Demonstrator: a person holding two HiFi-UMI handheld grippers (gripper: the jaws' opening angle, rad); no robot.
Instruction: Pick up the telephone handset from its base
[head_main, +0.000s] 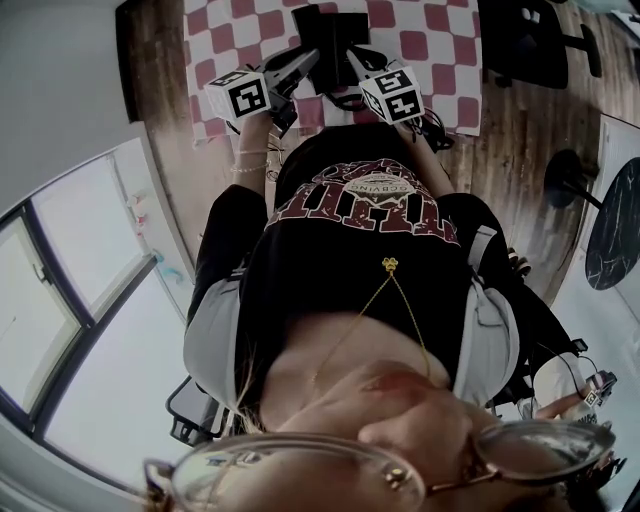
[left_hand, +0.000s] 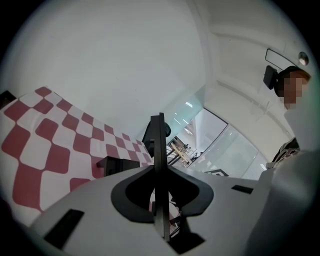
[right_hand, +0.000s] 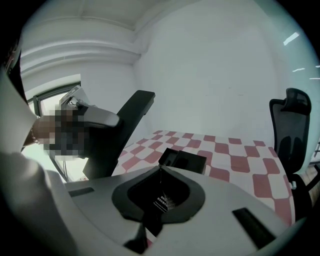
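Red-and-white checked cloth (head_main: 440, 60) spread flat, top of the head view. Black office chair (head_main: 520, 40) just beside the cloth's right edge, standing on wood plank floor (head_main: 505, 170). Dark round table (head_main: 615, 225) with a marbled top at far right. Big window (head_main: 70, 290) at left. White wall (right_hand: 215, 65) behind the cloth.

Light: bright, even daylight; the windows (head_main: 70, 300), well apart from the checkered cloth (head_main: 420, 40), glow white.
Glare: the glass wall (left_hand: 235, 150) beyond the cloth is washed out.
Shadows: soft and faint on the cloth.
Distortion: strong fisheye bending, with dark corners in both gripper views.
Focus: the glasses (head_main: 290, 470), nearest the head view's lens, are blurred.
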